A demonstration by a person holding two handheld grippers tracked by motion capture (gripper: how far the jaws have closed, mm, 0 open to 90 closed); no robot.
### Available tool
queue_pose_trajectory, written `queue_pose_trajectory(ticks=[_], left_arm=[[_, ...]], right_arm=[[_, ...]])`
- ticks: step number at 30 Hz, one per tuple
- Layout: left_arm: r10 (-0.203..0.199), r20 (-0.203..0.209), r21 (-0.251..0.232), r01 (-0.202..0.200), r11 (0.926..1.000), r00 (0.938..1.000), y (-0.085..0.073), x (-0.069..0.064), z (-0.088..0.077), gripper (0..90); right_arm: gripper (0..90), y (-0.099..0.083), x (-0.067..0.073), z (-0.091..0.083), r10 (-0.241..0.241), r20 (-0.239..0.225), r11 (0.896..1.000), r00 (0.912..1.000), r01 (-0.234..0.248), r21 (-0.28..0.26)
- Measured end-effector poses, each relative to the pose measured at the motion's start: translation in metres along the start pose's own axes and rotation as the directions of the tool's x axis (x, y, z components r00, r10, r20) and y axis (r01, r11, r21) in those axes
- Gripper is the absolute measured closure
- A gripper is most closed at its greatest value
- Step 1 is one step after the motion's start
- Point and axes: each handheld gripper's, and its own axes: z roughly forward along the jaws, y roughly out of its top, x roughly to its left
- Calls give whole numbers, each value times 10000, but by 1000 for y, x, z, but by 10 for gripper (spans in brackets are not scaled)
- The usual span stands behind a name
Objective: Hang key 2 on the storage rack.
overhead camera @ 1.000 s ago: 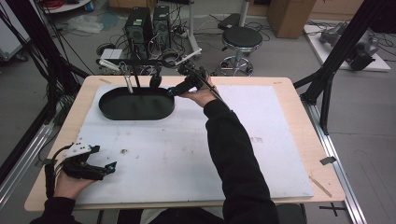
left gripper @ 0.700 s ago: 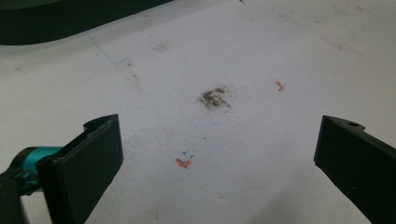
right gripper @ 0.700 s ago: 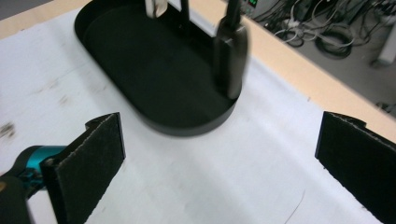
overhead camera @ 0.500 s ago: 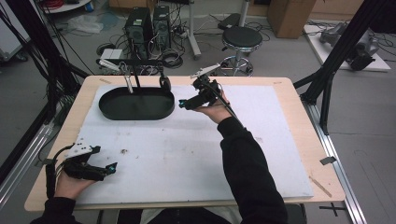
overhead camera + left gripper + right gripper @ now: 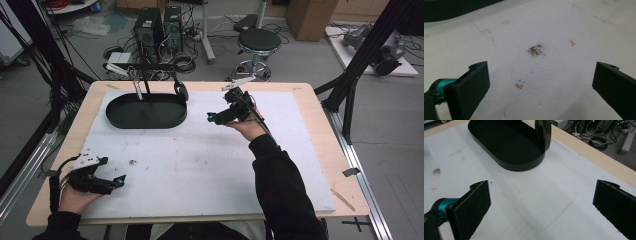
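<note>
Table point(image 5: 320, 150): pale wood, topped by a white foam sheet point(image 5: 210, 160), stained and pen-marked.

Tray point(image 5: 146, 111): black oval dish with a low upright wall, at the far left of the sheet, set under a black rack point(image 5: 150, 66) from which utensils hang. In my right gripper view its near wall point(image 5: 524, 166) curves just ahead of the jaws. My judgement: rigid, thin-walled and light, with a smooth finish that could slide between the pads. The wall is the only place to take it; I would pinch the near rim, one jaw inside and one outside, and expect the dish to tip if lifted from one end alone.

Round black piece point(image 5: 543, 132): hangs upright at the tray's far right end, reaching down to its rim; whether it touches, I cannot tell. Likely stiff and smooth. Take it by the flat faces.

Right gripper point(image 5: 214, 118): held above the sheet, just right of the tray and pointed toward it. Jaws wide apart, nothing between them.

Left gripper point(image 5: 118, 180): resting low at the near left corner, well apart from the tray. Jaws spread wide, empty, over a brown smudge point(image 5: 536, 50).
</note>
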Motion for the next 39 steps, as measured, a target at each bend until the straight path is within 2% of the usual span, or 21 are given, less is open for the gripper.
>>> queue_pose_trajectory(ticks=[8, 10, 16, 19, 27, 29, 32, 34, 39], left_arm=[[22, 27, 52, -23, 10000, 10000, 0, 0, 0, 17], [26, 33, 39, -26, 10000, 10000, 0, 0, 0, 17], [2, 12, 45, -2, 10000, 10000, 0, 0, 2, 18], [-39, 12, 36, 39, 10000, 10000, 0, 1, 2, 18], [22, 19, 9, -22, 10000, 10000, 2, -1, 2, 18], [43, 37, -19, -43, 10000, 10000, 3, -2, 2, 18], [122, 68, 63, -122, 9999, 9999, 3, -3, 2, 17], [103, 55, 58, -103, 9999, 9999, 3, -3, 2, 18], [100, 30, 46, -100, 9999, 9999, 3, -3, 2, 18]], right_arm=[[8, -23, -8, -16, 319, -46, 9988, 9995, -320, -364], [8, -30, -9, -18, 450, -201, 9983, 9988, -457, -353], [8, -47, -12, -24, 428, -323, 9989, 9986, -434, -151], [8, -57, -15, -27, 503, -574, 9987, 9971, -504, 0], [8, -78, -20, -37, 701, -715, 9972, 9950, -680, 315], [8, -81, -21, -41, 793, -852, 9967, 9932, -775, 240], [8, -86, -21, -49, 904, -803, 9957, 9927, -917, -119], [8, -91, -20, -53, 823, -674, 9962, 9943, -839, -217], [8, -107, -20, -60, 922, -624, 9954, 9938, -936, -198]])
